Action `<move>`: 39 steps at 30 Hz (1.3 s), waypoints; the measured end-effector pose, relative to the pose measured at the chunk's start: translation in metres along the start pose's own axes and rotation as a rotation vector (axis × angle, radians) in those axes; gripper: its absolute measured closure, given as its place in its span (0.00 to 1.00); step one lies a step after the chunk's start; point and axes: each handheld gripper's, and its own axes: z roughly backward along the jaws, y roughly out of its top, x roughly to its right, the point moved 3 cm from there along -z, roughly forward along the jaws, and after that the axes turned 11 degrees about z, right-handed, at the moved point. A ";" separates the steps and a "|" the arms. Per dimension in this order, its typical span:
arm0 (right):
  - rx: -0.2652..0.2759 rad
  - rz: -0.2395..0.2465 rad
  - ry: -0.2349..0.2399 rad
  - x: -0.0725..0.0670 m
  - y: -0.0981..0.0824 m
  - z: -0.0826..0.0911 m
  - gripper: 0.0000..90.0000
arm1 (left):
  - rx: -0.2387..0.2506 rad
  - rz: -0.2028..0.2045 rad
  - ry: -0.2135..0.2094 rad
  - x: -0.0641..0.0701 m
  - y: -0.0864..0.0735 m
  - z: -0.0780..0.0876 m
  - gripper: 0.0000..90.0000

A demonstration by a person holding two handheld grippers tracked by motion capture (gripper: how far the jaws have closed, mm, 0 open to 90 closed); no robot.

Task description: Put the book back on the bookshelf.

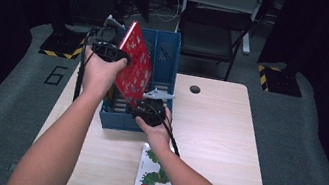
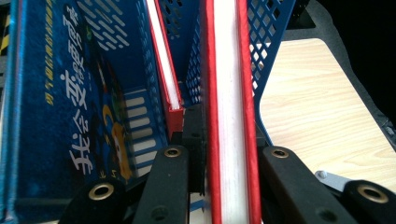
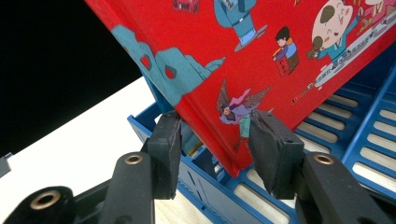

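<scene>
My surface (image 1: 216, 131) is pale wood, and near its far left part stands a blue perforated file rack (image 1: 166, 52) with upright dividers. Tilted in that rack is the red picture book (image 1: 135, 65), its upper end leaning to the left and its lower corner down near the rack's front edge. In the left claw view a blue book (image 2: 56, 107) with yellow characters stands in the compartment beside it, and another red-covered book (image 2: 164, 60) sits deeper in the rack. On the near edge of the surface lies a white caterpillar book (image 1: 155, 174), flat and well apart from the rack.

My left claw (image 1: 108, 51) is clamped on the upper edge of the red picture book, pads pressed against both covers. My right claw (image 1: 149, 109) is at the book's lower corner; its 2 jaws stand on either side of that corner, and I cannot tell whether the pads (image 3: 168, 144) press on it.
</scene>
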 end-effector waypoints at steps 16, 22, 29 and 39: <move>-0.009 0.007 -0.014 -0.001 0.000 -0.002 0.60 | -0.021 0.000 0.000 -0.002 -0.006 -0.007 0.87; -0.013 0.020 -0.014 -0.003 0.004 -0.004 0.60 | -0.018 -0.005 0.005 -0.004 -0.008 -0.003 0.88; -0.019 0.032 -0.004 -0.008 0.003 -0.007 0.60 | -0.037 -0.003 0.015 -0.007 -0.012 -0.007 0.88; -0.033 0.036 0.003 -0.009 -0.002 -0.010 0.60 | -0.051 0.023 0.021 -0.009 -0.018 -0.023 0.87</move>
